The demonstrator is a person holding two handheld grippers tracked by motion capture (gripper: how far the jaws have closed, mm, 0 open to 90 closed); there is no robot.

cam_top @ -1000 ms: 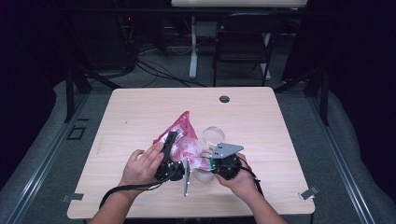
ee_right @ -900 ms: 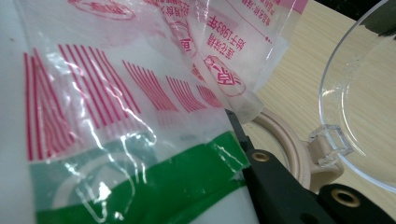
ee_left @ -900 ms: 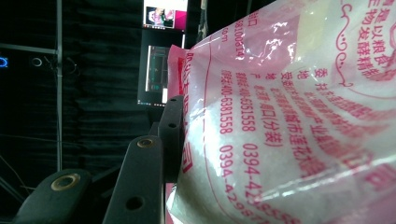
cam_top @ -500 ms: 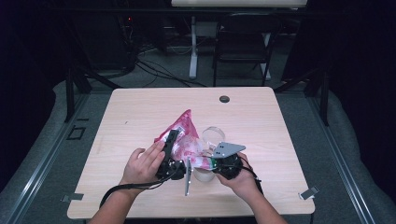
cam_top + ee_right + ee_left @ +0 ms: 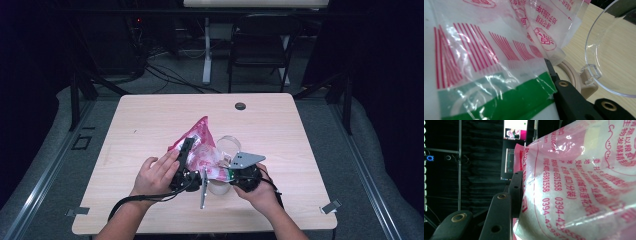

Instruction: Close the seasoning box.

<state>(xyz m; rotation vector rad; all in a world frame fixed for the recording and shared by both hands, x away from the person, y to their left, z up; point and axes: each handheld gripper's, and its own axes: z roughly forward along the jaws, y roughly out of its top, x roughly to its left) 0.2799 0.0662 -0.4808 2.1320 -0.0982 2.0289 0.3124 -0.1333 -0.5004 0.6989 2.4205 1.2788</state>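
High view: one pink-printed plastic bag (image 5: 200, 150) of white powder sits at table (image 5: 300, 130) centre, pinched between my two grippers. My left gripper (image 5: 184, 159) clamps its edge from 9 o'clock, jaws closed on the film; my right gripper (image 5: 231, 170) grips its green-striped lower corner from 4 o'clock. One clear lidded container (image 5: 227, 146) stands just beside the bag at 2 o'clock, its hinged lid (image 5: 614, 50) raised close beside my right jaws.
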